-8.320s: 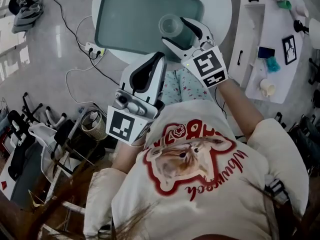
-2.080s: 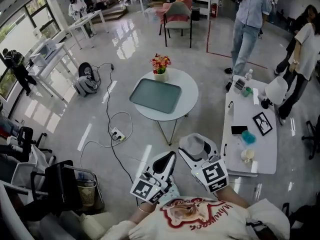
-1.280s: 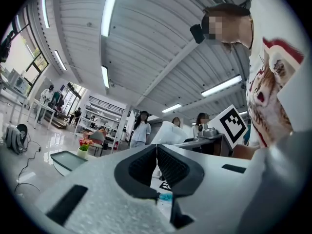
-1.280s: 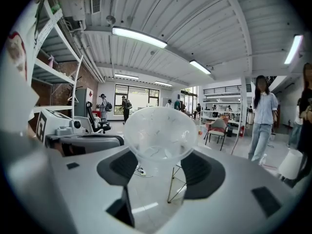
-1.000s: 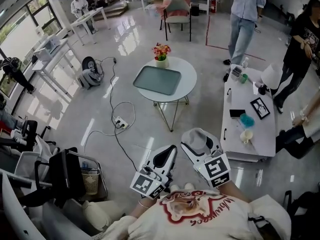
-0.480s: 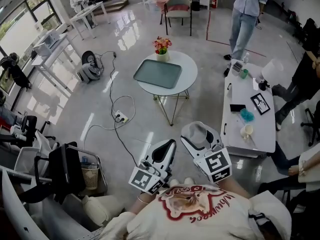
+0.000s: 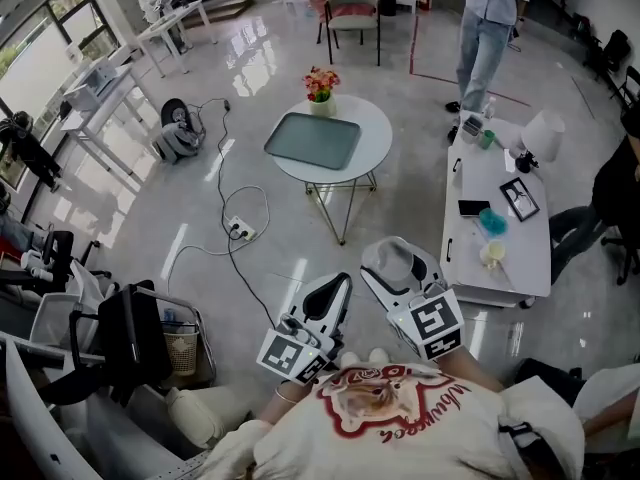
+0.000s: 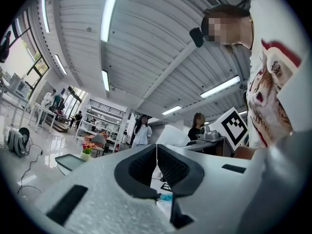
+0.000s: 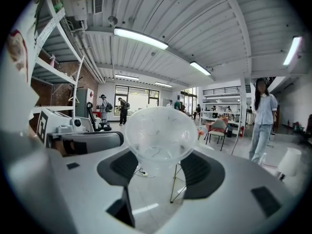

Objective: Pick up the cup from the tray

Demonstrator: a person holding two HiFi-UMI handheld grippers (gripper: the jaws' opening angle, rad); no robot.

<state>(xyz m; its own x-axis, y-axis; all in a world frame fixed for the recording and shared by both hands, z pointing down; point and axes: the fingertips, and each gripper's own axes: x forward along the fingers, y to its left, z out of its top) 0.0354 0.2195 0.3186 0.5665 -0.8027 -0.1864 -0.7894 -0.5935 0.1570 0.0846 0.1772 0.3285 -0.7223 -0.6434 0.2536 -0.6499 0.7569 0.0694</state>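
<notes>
We see our left gripper (image 7: pixel 338 284) from above in the head view, but only the left gripper view shows its jaws pressed together on nothing. Just to its right, the right gripper (image 9: pixel 161 165) clamps the one clear cup (image 9: pixel 160 130) near its narrow base. The single tray (image 7: pixel 312 140) lies far ahead of both grippers on the round table (image 7: pixel 383 138). In the right gripper view the cup covers the tabletop, leaving only the legs visible.
</notes>
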